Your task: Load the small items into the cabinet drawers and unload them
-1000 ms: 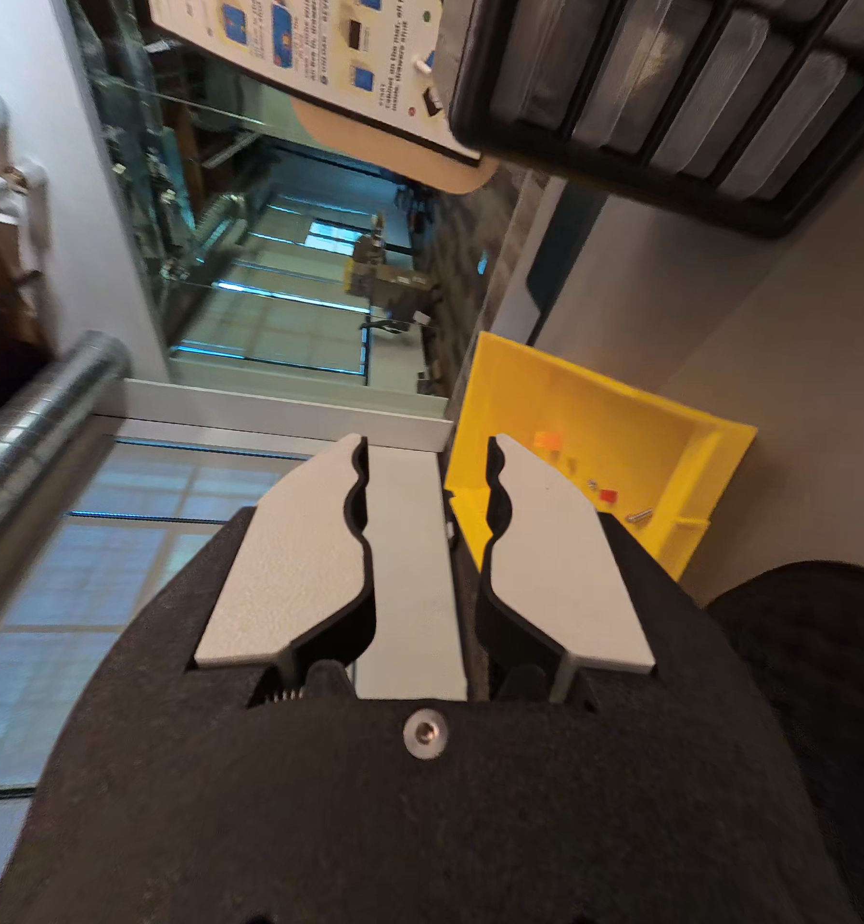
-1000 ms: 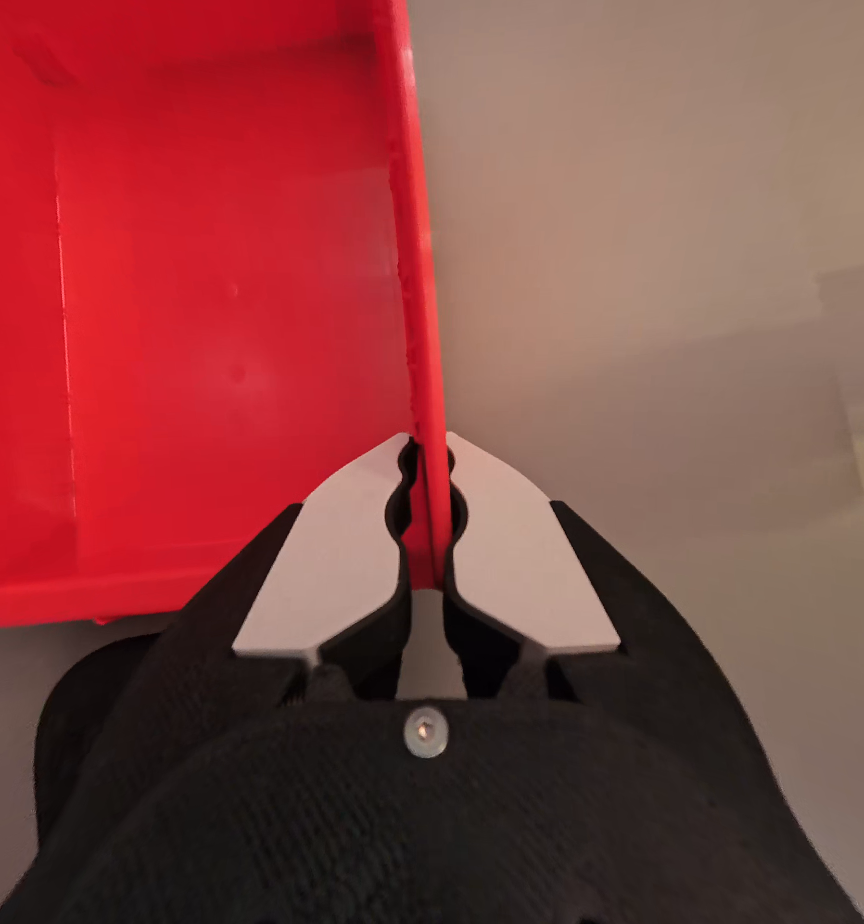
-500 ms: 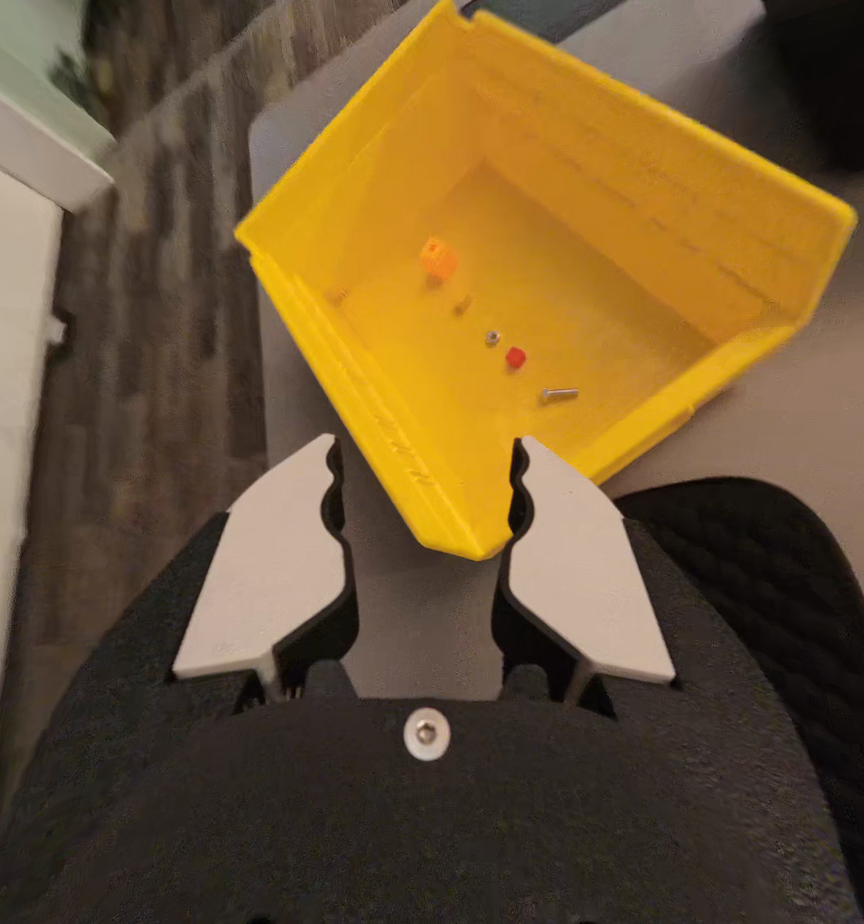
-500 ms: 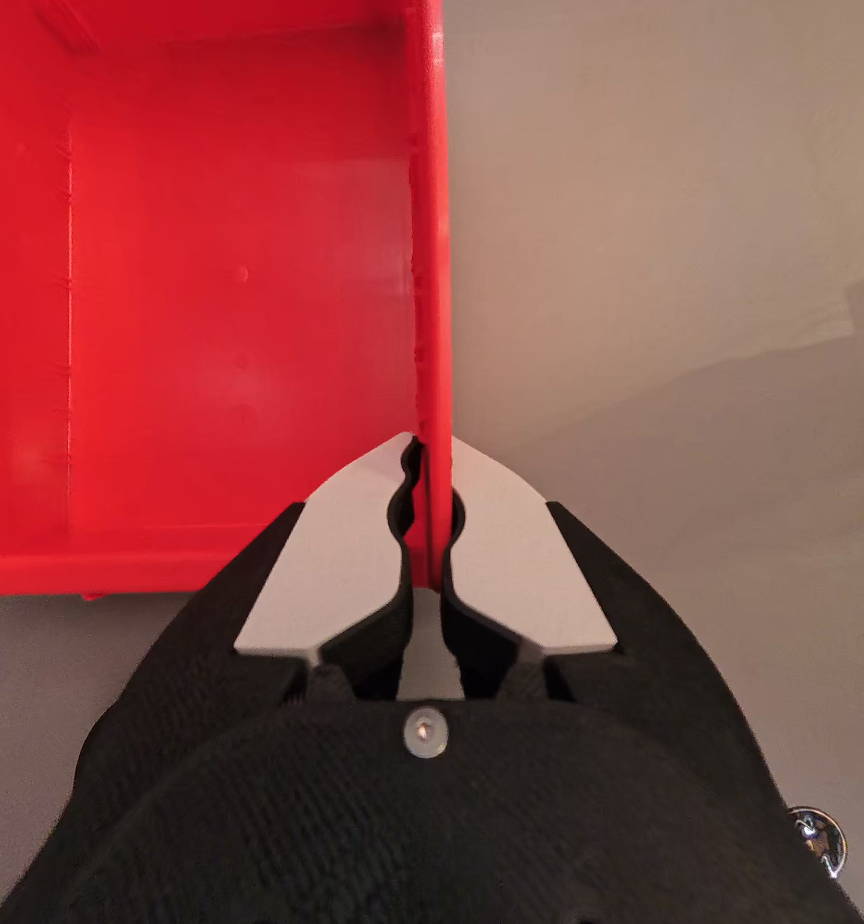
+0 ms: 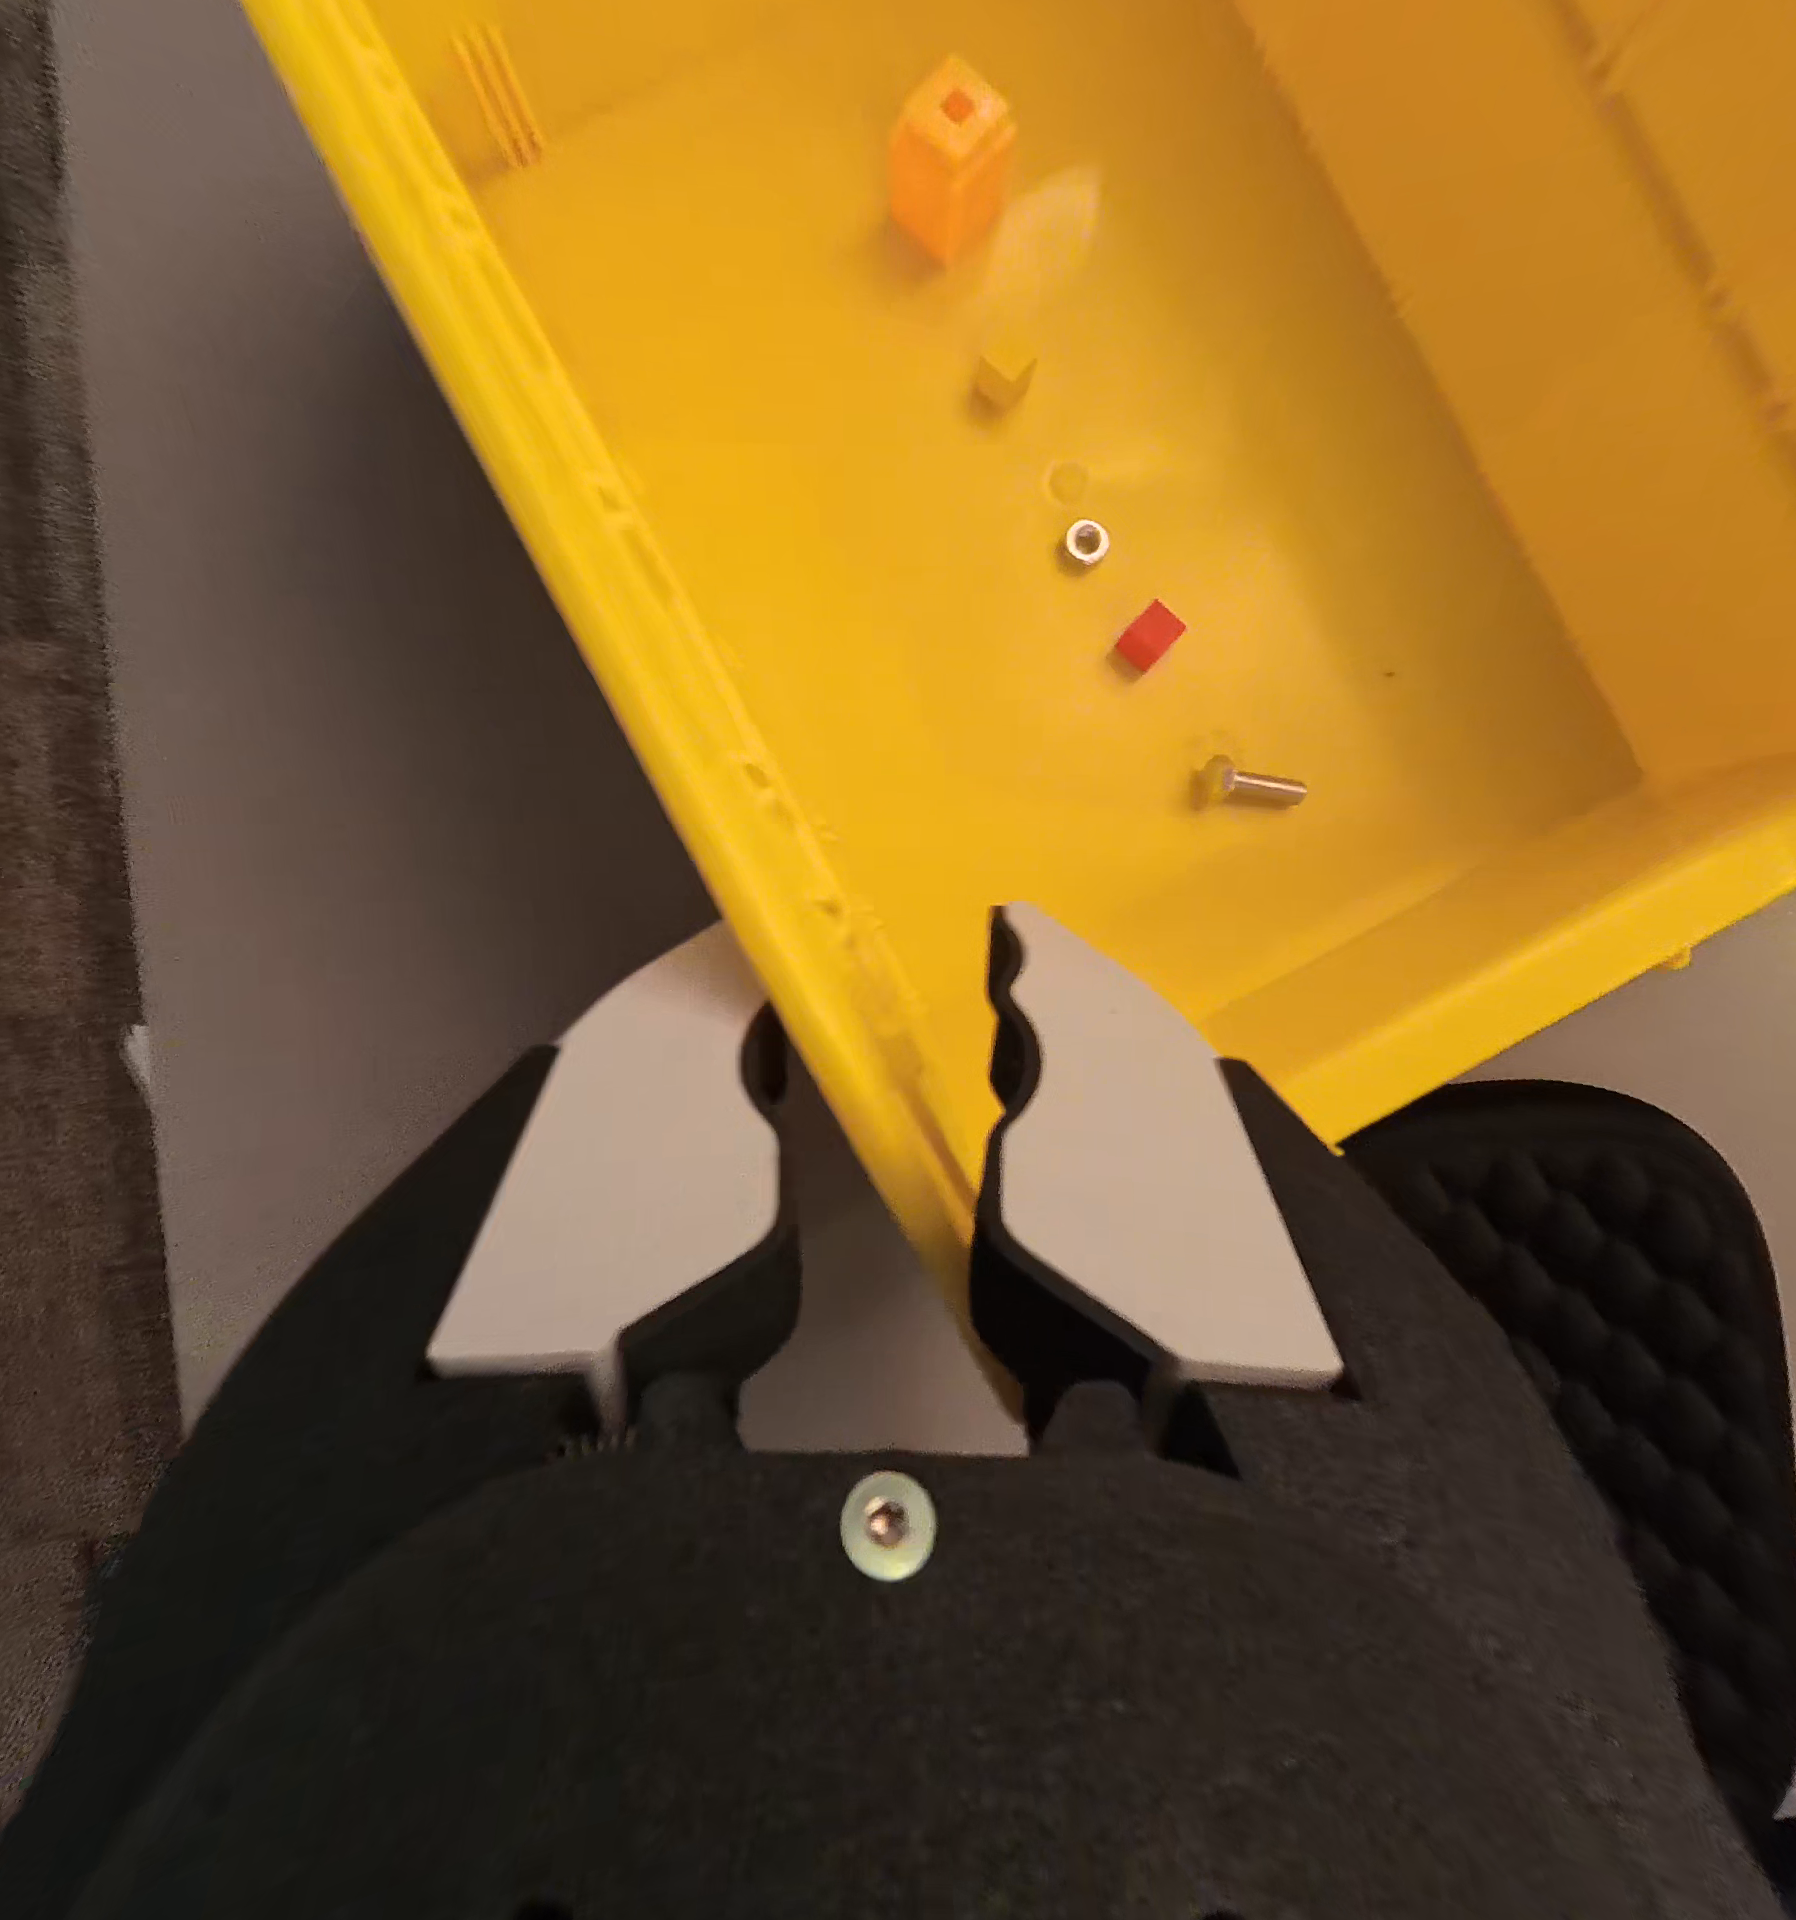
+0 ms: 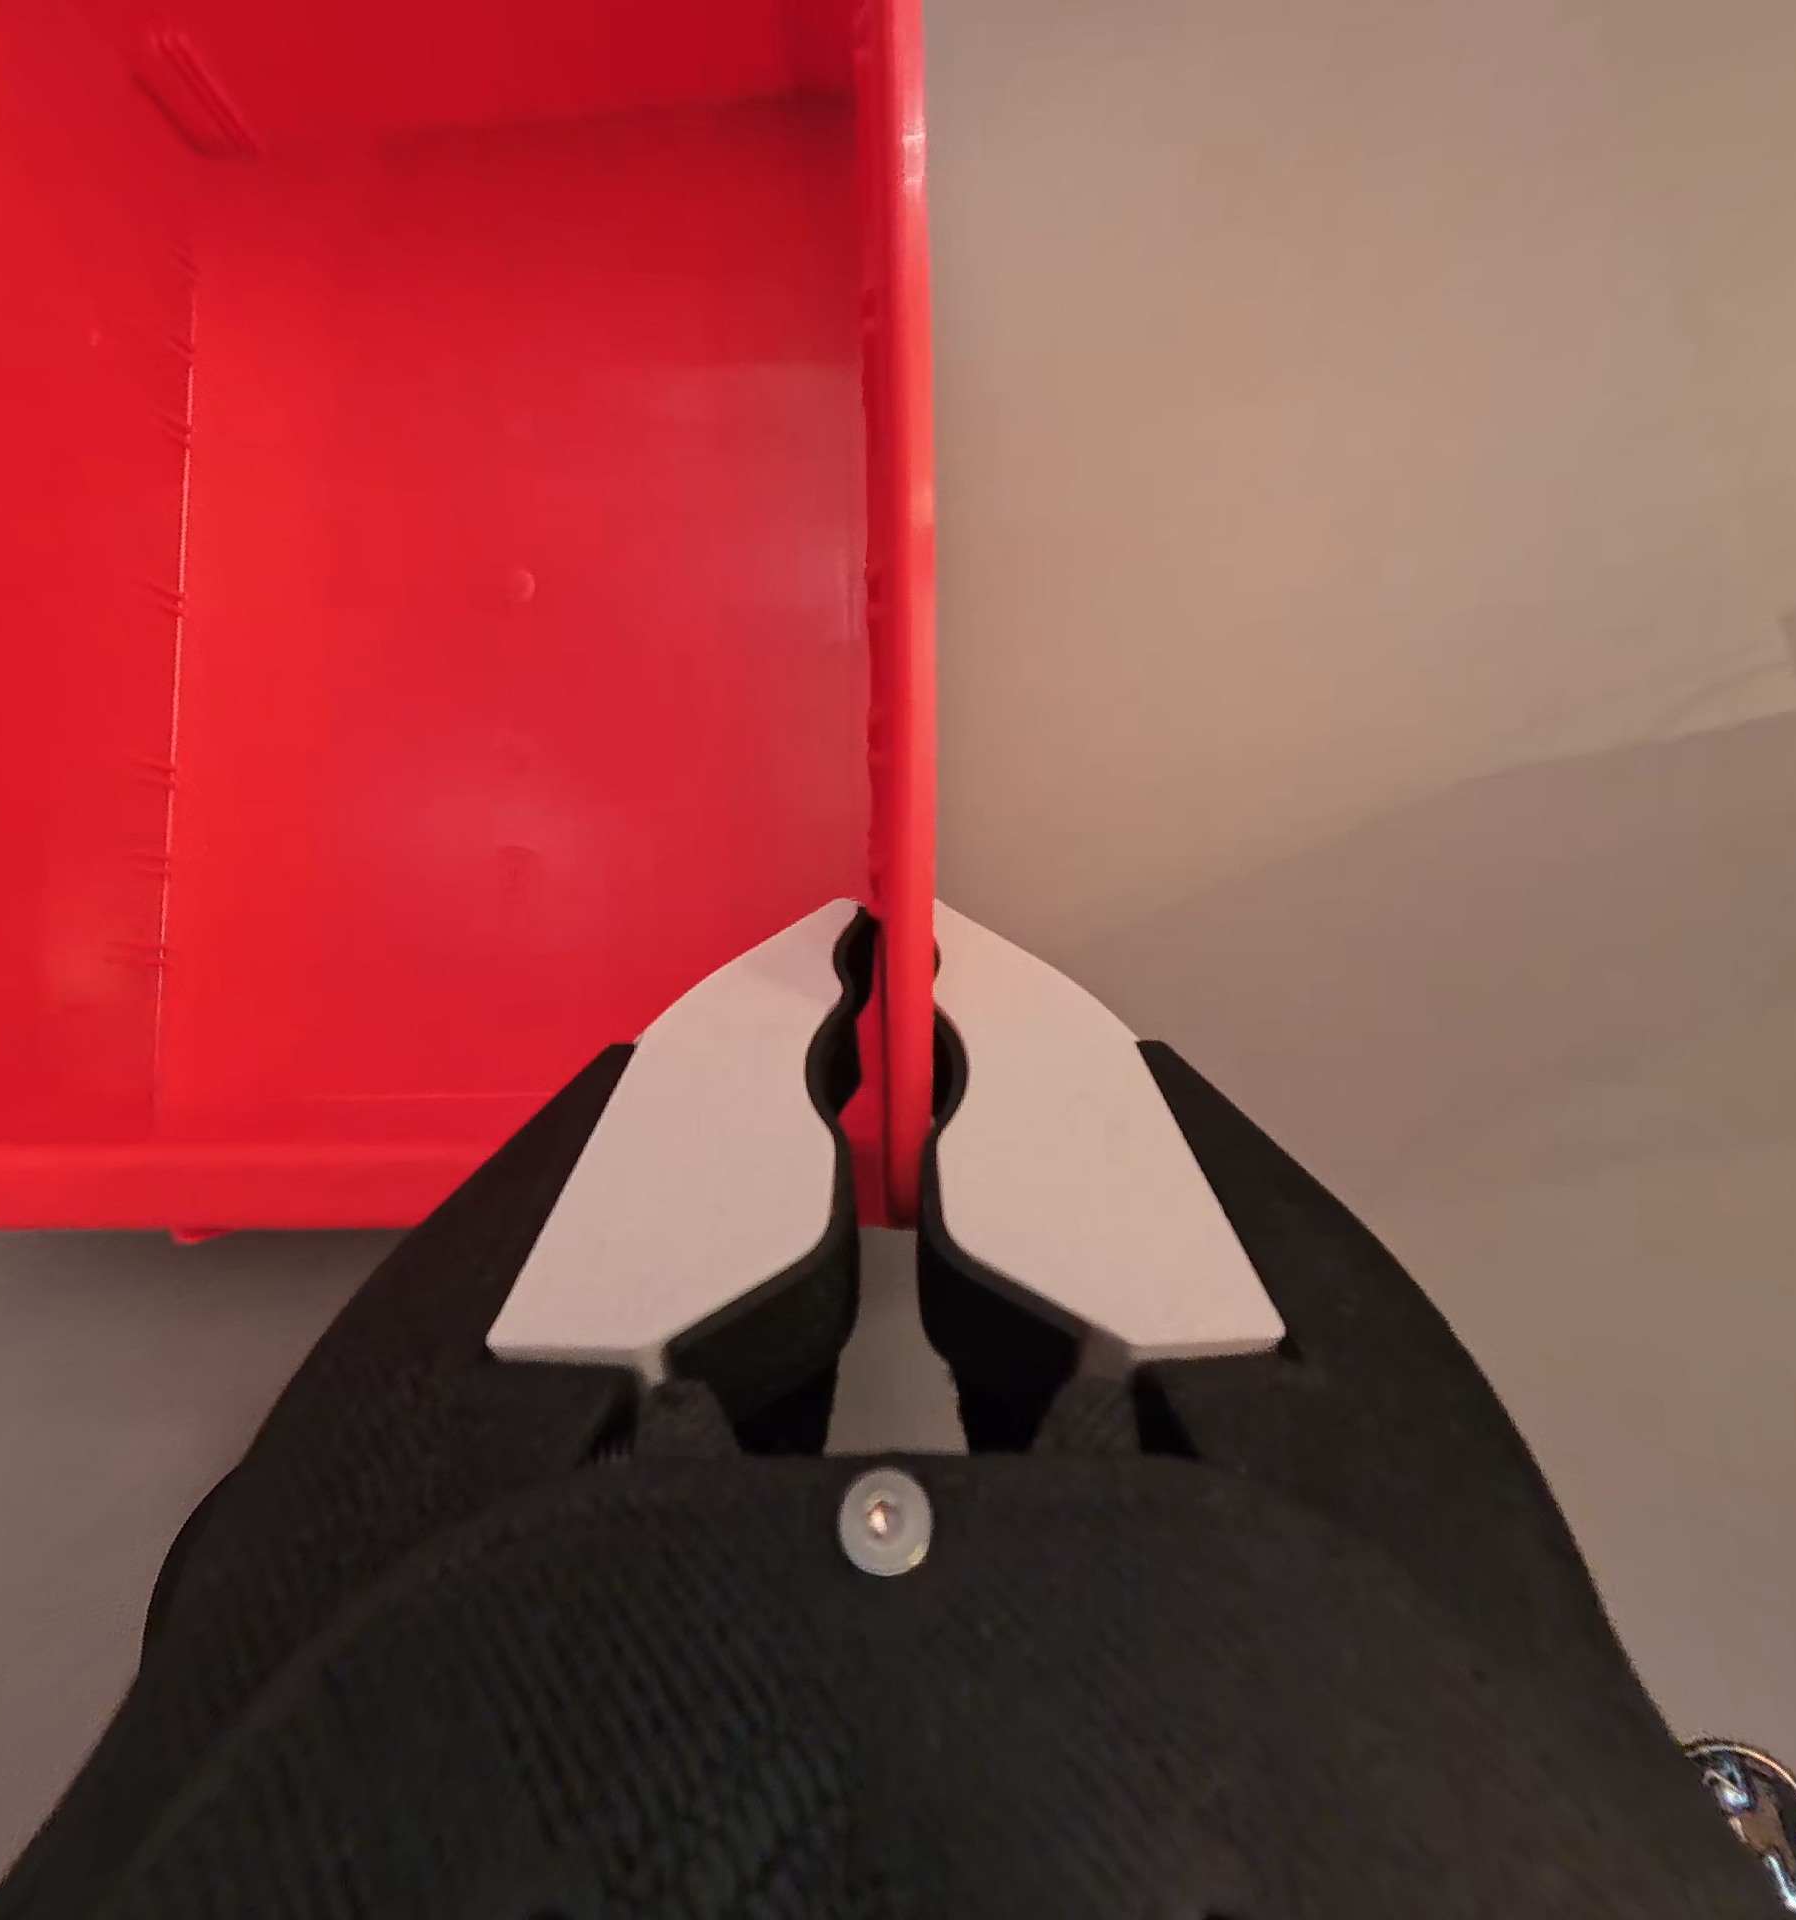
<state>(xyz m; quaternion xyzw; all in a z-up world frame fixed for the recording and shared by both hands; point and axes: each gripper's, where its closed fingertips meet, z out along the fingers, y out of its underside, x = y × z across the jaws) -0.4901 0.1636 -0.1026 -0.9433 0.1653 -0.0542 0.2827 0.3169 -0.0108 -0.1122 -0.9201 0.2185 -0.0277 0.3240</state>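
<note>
Your left gripper (image 5: 878,1039) stood with its jaws apart, straddling the near side wall of the yellow bin (image 5: 665,582): one finger lay outside the wall, the other inside, and the wall ran slantwise through the gap without being pinched. The bin sat on the pale table (image 5: 354,623), its long axis running from lower left to upper right of your left wrist view.

Five small items lay on its floor in a loose line. Farthest from you was an orange block (image 5: 951,171) with a square hole in its top, standing upright. Next came a small yellow cube (image 5: 1005,376), then a metal nut (image 5: 1086,542) lying flat, then a red cube (image 5: 1150,634). Nearest your fingers lay a small metal screw (image 5: 1249,790) on its side, its shaft pointing toward the right of the view and its head to the left.

Your right gripper (image 6: 899,935) was closed narrow on the right side wall of the red bin (image 6: 458,623), clamping it close to the near corner. That wall ran straight away from you along the line of the fingers. You could see nothing lying inside the visible part of the red bin. A shiny metal object (image 6: 1756,1829) showed at the lower right edge; you could not tell what it was.
</note>
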